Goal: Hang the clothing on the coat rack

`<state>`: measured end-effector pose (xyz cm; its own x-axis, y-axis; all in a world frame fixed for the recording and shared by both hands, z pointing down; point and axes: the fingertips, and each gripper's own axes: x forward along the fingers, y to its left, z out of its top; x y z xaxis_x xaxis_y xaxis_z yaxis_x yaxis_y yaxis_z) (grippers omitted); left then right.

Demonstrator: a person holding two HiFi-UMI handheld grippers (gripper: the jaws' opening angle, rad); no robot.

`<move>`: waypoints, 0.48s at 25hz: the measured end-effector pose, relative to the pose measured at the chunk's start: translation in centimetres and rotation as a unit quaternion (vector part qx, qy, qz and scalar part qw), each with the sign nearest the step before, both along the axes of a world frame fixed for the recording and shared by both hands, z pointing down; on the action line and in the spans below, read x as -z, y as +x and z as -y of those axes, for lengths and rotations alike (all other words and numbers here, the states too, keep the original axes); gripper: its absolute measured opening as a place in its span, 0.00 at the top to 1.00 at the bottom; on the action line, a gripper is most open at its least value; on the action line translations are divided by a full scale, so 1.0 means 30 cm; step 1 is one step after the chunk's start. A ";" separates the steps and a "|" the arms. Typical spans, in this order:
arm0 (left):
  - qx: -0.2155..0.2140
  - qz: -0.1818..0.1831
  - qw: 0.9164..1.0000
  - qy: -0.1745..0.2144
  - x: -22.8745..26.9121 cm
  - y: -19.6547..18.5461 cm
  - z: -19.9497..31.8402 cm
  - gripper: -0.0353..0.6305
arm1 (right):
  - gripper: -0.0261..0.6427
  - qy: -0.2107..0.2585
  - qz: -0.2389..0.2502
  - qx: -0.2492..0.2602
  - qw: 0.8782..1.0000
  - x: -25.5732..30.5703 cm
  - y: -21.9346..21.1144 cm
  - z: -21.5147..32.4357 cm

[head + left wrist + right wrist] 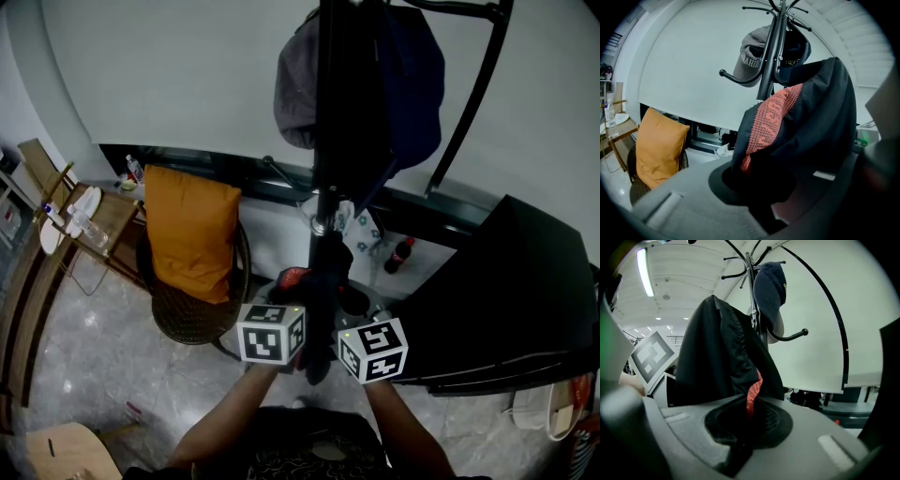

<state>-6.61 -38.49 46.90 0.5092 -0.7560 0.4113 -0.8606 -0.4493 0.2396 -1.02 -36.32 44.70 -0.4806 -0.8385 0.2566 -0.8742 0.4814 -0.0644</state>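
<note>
**Nearly there: the garment is gripped but not yet on the coat rack**

You hold the dark garment (820,122) up in front of the coat rack (769,56), close to its pole. As far as the views show, no part of it is over a hook. I cannot tell whether the fabric brushes the pole.

A grey cap (750,56) and a navy cap (769,287) hang high on the rack. A curved lower hook (733,78) on the rack looks bare, and so does a second lower hook (792,337) on its other side.

The fingers of your left gripper (759,187) are pressed together on a fold of the dark fabric, just beneath its red knitted strip (771,117). The fingers of your right gripper (743,427) pinch the same garment, with the red strip running down into their bite. From both pinches the cloth rises in a bunch towards the rack.

What is left, by my reading, is the hanging itself. You need to lift the collar end over a bare hook on the rack, then let go.
</note>
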 end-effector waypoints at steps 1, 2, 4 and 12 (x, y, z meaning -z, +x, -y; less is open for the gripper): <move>0.000 0.000 1.000 -0.001 -0.001 0.000 -0.003 0.92 | 0.93 -0.001 0.000 0.000 1.000 -0.002 0.000 -0.003; 0.000 0.000 1.000 -0.001 -0.002 0.000 -0.006 0.92 | 0.93 -0.002 0.000 0.000 1.000 -0.003 0.000 -0.006; 0.000 0.000 1.000 -0.002 -0.004 -0.001 -0.012 0.92 | 0.93 -0.003 0.000 0.000 1.000 -0.006 0.000 -0.012; 0.002 0.000 1.000 -0.005 -0.014 -0.003 -0.031 0.92 | 0.93 -0.010 0.003 -0.001 1.000 -0.017 0.004 -0.030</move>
